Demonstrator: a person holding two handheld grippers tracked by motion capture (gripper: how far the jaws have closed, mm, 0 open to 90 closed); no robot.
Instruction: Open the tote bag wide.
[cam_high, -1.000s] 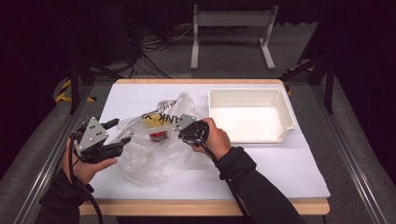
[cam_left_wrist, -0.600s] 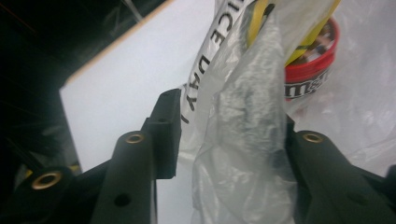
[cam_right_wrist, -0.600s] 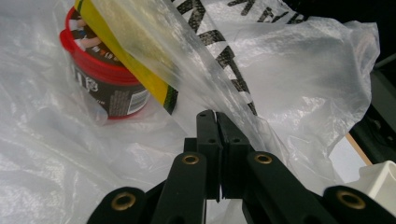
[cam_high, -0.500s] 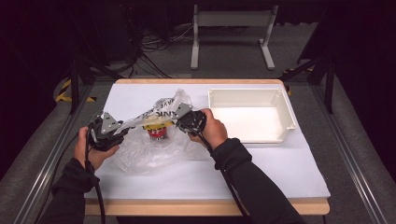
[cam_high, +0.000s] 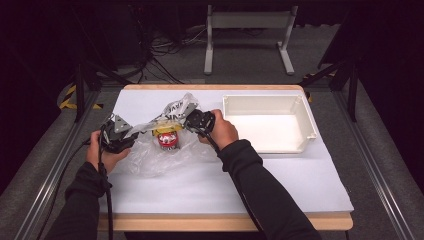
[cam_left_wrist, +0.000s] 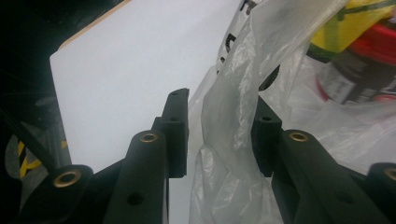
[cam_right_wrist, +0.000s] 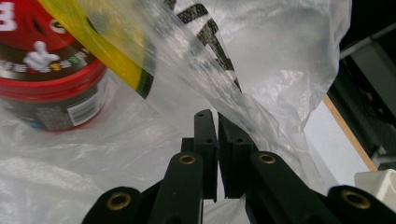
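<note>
The right gripper (cam_high: 192, 119) was clamped tight on the plastic bag (cam_high: 165, 150) at mid-table. The left gripper (cam_high: 131, 139), jaws just closing, straddled a bag fold without pinching it. The red tub (cam_high: 167, 140) remained inside; the white tray (cam_high: 300, 107) stood unfilled.

- A clear plastic bag (cam_high: 167, 145) lies on the white table cover (cam_high: 225, 185).
- A red tub (cam_high: 167, 140) sits inside it, a yellow packet (cam_high: 167, 129) just above.
- The left gripper (cam_high: 131, 137) meets the bag's left edge, the right gripper (cam_high: 189, 119) its upper right edge.
- A white tray (cam_high: 305, 117) stands to the right, apart from the bag.
</note>
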